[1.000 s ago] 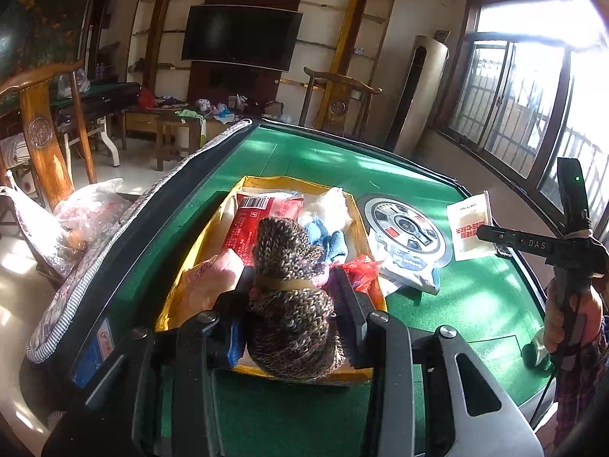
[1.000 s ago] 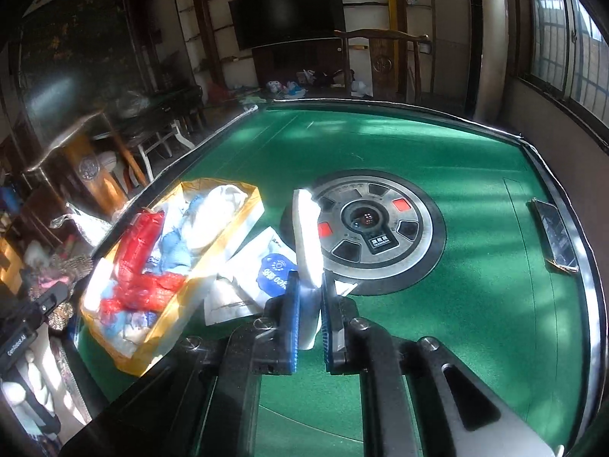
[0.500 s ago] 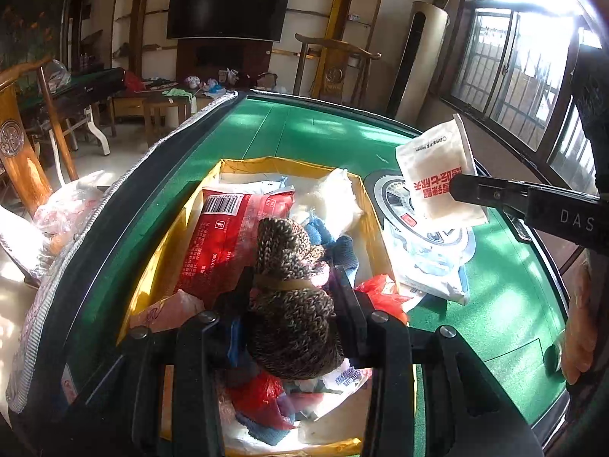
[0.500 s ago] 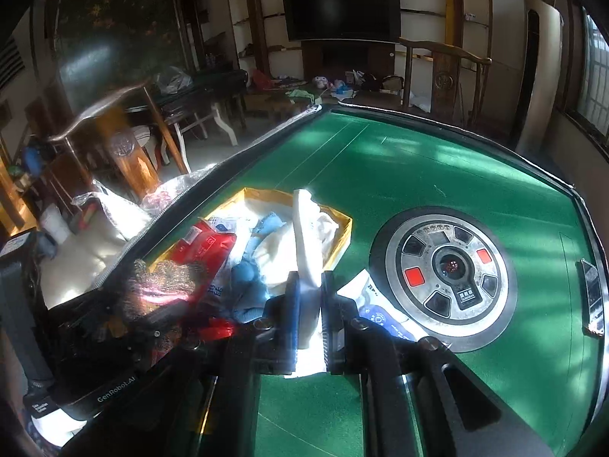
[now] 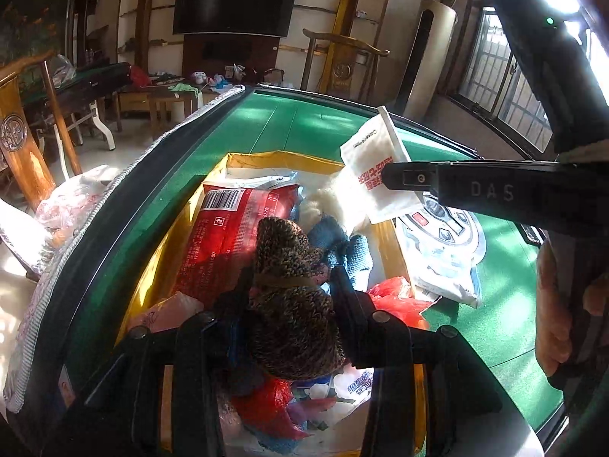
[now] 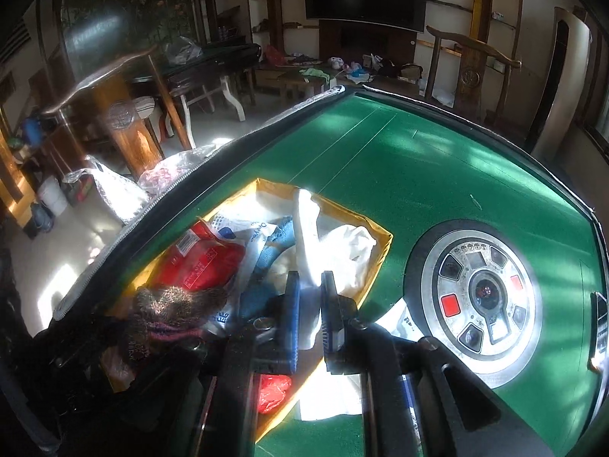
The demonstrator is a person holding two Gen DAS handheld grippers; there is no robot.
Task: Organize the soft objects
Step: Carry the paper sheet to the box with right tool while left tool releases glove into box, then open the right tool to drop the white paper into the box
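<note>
My left gripper (image 5: 291, 285) is shut on a brown knitted hat (image 5: 293, 293) and holds it over the yellow box (image 5: 160, 251), which is full of soft things. The hat also shows in the right wrist view (image 6: 171, 304). My right gripper (image 6: 310, 304) is shut on a flat white packet (image 6: 306, 228) with red print, held upright above the box's right part (image 6: 380, 251). In the left wrist view the packet (image 5: 377, 163) hangs from the right gripper's fingers (image 5: 411, 179) over the box's far right corner.
The box holds a red bag (image 5: 228, 228), blue cloth (image 5: 342, 243), white fluff (image 5: 327, 202) and red plastic (image 5: 396, 297). A white pack (image 5: 441, 270) lies on the green table (image 6: 418, 160) beside the round centre console (image 6: 479, 289). Chairs stand left of the table.
Both grippers have moved over the box. The right gripper carried the white packet left from the table's middle to above the box. The left gripper advanced with the hat.
</note>
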